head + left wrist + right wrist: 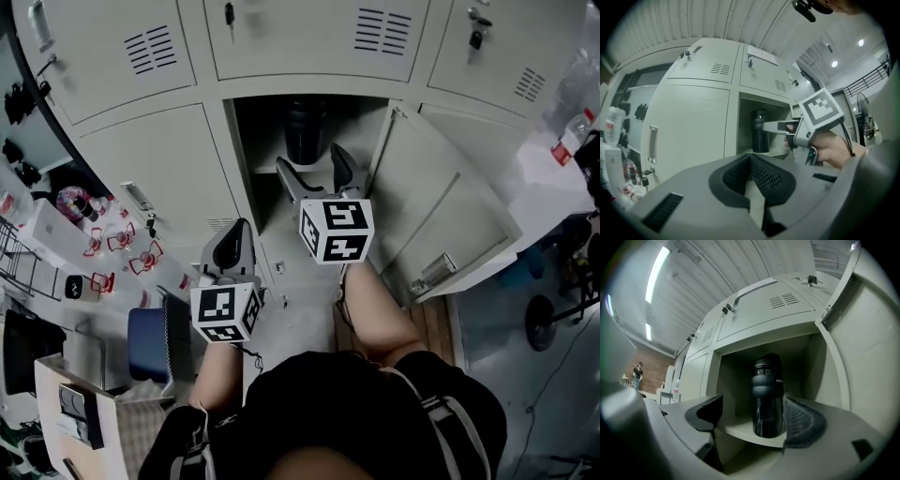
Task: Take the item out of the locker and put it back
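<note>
A dark bottle stands upright on the shelf of the open locker. My right gripper points into that locker. It is open, and its pads sit short of the bottle, apart from it. In the right gripper view the bottle shows in the gap between the two pads. My left gripper hangs lower and to the left, in front of the closed locker door. It is shut with nothing in it. The left gripper view also catches the right gripper reaching toward the bottle.
The locker's door swings open to the right of my right arm. Closed lockers fill the row above. A blue bin and a table with small red items stand at the left. A wheeled stand is at the right.
</note>
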The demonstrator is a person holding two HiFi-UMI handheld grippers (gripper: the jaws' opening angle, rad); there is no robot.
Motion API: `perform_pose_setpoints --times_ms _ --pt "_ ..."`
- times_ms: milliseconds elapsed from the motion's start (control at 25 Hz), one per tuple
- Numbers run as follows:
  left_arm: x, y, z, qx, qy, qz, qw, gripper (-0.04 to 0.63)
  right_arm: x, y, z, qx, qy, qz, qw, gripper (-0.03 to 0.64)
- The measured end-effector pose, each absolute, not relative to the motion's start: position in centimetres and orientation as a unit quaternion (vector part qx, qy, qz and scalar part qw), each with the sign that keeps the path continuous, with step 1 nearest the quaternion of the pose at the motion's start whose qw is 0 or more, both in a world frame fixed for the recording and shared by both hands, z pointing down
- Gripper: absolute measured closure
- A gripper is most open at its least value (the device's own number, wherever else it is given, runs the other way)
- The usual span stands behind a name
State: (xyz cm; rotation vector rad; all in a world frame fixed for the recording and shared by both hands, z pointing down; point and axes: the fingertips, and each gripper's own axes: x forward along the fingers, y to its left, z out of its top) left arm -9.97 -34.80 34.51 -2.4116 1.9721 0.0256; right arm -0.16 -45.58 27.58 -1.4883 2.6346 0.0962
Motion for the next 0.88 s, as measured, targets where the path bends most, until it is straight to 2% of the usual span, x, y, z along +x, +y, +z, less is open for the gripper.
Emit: perform_pose_setpoints --times_ms 600,760,880 --pt "-12.1 -35.2 34.1 -0.755 0.656 0.0 0.02 0.583 -2.2 -55.5 28.5 -0.518 0.855 -0.003 -0.019 0.184" --pt "-12.7 -34.8 34.3 -0.749 0.662 -0.001 0.018 0.583 -2.4 -56.2 28.5 -0.51 0.86 -0.024 -0.023 0.215" --pt "-13.0 -34.3 34.2 -0.745 0.667 0.0 0.02 0.583 -2.2 -56.1 28.6 -0.498 0.866 -0.037 -0.025 0.213"
